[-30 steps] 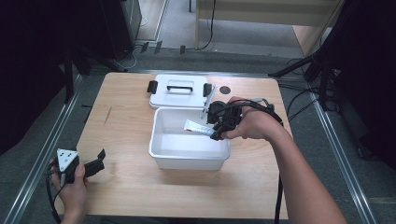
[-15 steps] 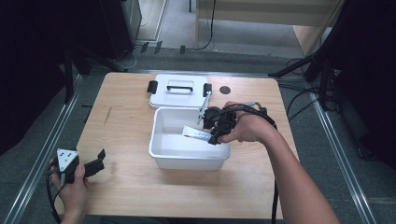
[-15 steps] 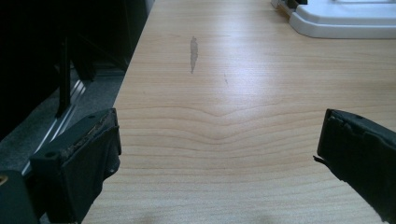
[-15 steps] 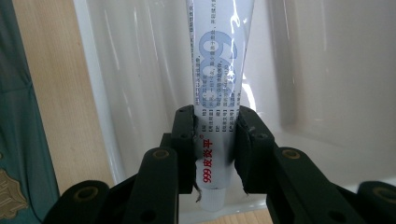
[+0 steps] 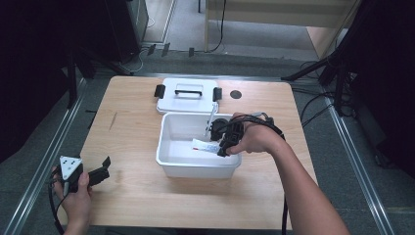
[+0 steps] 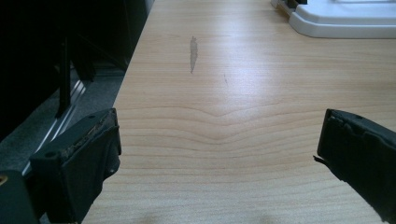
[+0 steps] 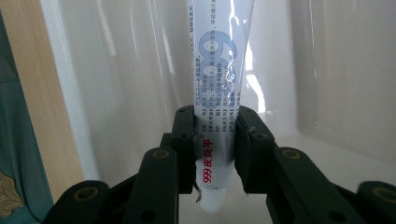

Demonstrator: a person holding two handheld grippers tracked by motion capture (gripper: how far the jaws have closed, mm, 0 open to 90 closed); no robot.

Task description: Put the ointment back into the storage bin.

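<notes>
Tube [image 5: 204,145] inside bin [image 5: 169,159]; lid [image 5: 187,94] behind bin.

table [image 5: 132,191]: matt pale wood | bin [image 5: 169,159]: glossy white plastic | tube [image 7: 219,74]: glossy, likely plastic

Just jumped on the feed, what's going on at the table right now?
A person is working with a gripper in each hand. The right gripper is shut on a white tube and holds it inside the open white bin at mid-table. The bin's lid lies on the table behind it. The left gripper is open with nothing in it, over the table's near left corner.
</notes>
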